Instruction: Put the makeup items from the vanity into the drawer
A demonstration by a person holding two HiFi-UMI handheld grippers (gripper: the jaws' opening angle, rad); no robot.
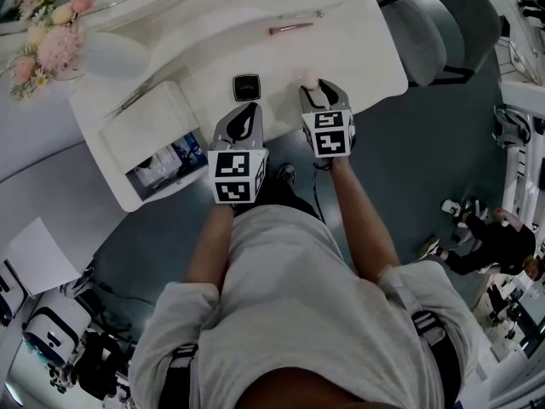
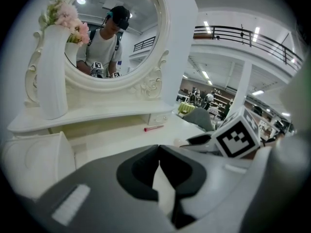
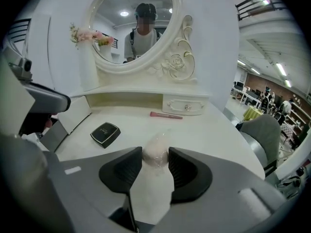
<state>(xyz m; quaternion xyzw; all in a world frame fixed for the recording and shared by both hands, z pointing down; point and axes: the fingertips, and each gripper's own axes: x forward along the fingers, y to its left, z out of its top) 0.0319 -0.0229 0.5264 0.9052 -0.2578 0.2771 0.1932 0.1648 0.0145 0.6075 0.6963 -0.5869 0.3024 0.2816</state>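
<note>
I see the white vanity top (image 1: 358,54) carrying three items. A black compact (image 1: 246,87) lies near the front. A pink brush (image 1: 291,29) lies further back. A pale sponge (image 3: 156,154) sits right of the compact.

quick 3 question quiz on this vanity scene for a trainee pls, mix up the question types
1. True or false: the left gripper has its jaws wide apart.
2. Which item sits between the right gripper jaws?
A. black compact
B. pale rounded sponge
C. pink brush
3. Short answer: in the head view, is the side drawer open or closed?

Key
1. False: its jaws are together with nothing between them.
2. B: the pads press on it at the jaw tips.
3. Open: its contents show.
</note>
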